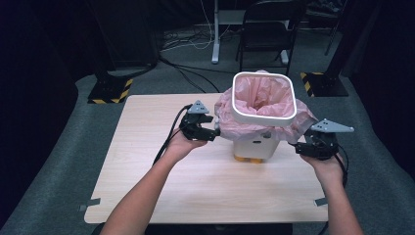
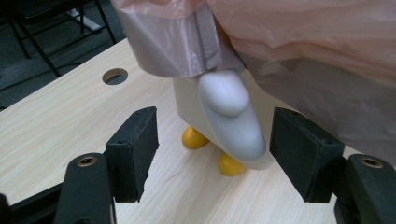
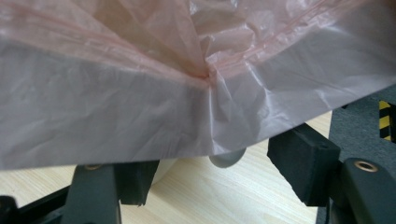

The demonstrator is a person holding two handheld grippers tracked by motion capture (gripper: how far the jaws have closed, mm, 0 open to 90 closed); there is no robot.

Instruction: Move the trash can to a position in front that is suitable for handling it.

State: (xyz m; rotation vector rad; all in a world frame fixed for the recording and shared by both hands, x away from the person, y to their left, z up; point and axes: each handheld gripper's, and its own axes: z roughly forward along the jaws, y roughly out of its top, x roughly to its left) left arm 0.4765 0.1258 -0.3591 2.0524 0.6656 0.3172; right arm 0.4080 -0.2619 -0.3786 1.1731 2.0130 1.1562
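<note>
The bin (image 1: 257, 142) stands mid-table, its pink bag (image 1: 244, 125) draped over the sides under a white rim (image 1: 264, 95). The left gripper (image 1: 213, 133) and right gripper (image 1: 298, 145) flank it, jaws wide, holding nothing. A careless pinch could tear the thin film or tip the bin.

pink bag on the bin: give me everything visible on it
The pink bag is thin, crinkled, translucent plastic lining the small white bin. A white square ring sits over its mouth; the surplus skirt droops outside around the bin's top. Both grippers are open beside the skirt; whether they touch it is unclear.
</note>
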